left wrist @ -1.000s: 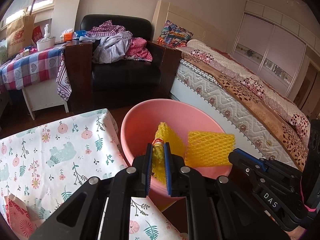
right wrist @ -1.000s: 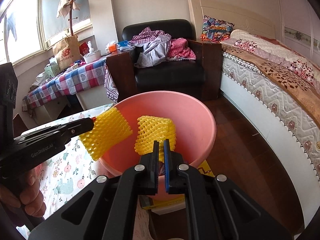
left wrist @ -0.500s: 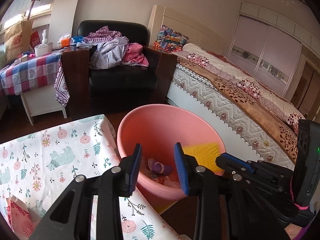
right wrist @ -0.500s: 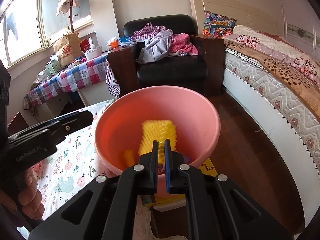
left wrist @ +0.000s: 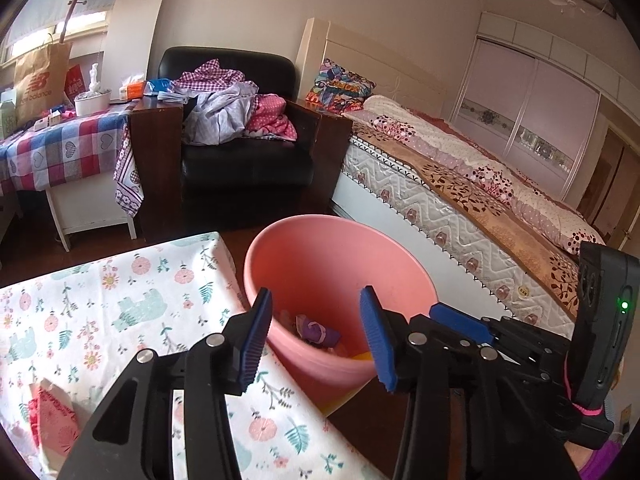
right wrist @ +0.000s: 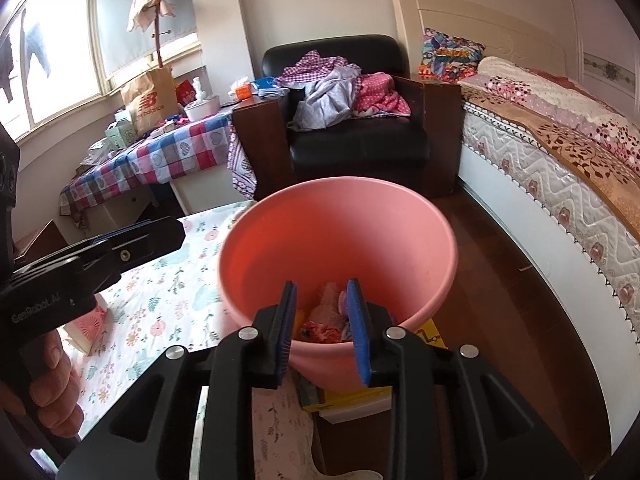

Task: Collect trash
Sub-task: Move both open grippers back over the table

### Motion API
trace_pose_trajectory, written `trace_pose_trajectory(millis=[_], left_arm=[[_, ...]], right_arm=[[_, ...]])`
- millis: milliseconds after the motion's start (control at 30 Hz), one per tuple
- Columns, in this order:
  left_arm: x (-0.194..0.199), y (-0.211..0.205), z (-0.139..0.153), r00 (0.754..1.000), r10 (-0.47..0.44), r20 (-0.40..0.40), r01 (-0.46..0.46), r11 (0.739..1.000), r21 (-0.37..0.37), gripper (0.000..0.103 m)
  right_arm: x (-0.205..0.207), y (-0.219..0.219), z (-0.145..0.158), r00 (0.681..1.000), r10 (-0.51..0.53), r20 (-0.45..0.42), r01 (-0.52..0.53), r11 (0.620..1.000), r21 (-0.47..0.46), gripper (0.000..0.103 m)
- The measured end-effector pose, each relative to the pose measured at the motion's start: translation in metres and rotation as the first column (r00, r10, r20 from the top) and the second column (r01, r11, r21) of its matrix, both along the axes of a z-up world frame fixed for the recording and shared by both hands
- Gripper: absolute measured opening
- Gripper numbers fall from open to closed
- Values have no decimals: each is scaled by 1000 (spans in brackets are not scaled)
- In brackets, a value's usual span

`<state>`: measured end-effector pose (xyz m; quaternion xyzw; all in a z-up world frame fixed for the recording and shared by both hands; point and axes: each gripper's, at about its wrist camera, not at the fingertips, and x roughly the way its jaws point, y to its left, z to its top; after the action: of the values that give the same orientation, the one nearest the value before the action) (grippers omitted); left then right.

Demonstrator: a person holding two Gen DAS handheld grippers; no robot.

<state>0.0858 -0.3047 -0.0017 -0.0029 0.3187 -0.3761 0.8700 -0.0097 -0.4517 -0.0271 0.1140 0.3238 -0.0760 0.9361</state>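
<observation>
We are holding both grippers over the pink bin (left wrist: 320,248), which is standing on the floor just beside the floral-clothed table (left wrist: 120,304). The left gripper (left wrist: 316,336) is standing wide apart, its jaws having just been opening, with nothing between them. The right gripper (right wrist: 322,328) is standing partly apart, its jaws also having just been opening, and nothing is clamped in it either. The trash (right wrist: 324,320) is lying at the bottom of the bin.

The left view is showing only a purple scrap (left wrist: 316,330) and a sliver of yellow (left wrist: 362,356) inside; the right view is looking deeper and is showing pink and red pieces there. The right view alone is showing a hand (right wrist: 52,392) gripping the left tool, and a yellow box (right wrist: 432,336) under the bin. The left view alone is showing the right tool's body with a green light (left wrist: 623,304), and the wardrobe doors (left wrist: 532,112) beyond the bed (left wrist: 460,184).
</observation>
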Motion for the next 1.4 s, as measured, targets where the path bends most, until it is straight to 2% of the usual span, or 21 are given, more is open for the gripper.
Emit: trace_pose_trajectory(millis=[400,700,900,1000,1200,1400], left_arm=[[-21,67,13,997,73,24,-73,997,3,48],[-30,145,17,979,203,28,-202,979,-17,48],[-43,209,14,944,321,79,-322,947,8,48],[-51,242,9,918,385,93,-389,921,30,48],[-57,299,-7,877,479,40,-480,877,34,48],[-55,334,-18,841,542,0,-541,840,28,48]], right_arm=[[-2,45,11,995,99,5,-99,995,5,27],[6,90,16,980,197,-14,-197,980,17,27],[19,131,11,955,294,-41,-290,953,85,27],[26,156,9,937,345,-53,-340,936,93,27],[44,206,6,892,446,-73,-434,891,132,27],[59,244,1,864,493,-101,-471,863,181,27]])
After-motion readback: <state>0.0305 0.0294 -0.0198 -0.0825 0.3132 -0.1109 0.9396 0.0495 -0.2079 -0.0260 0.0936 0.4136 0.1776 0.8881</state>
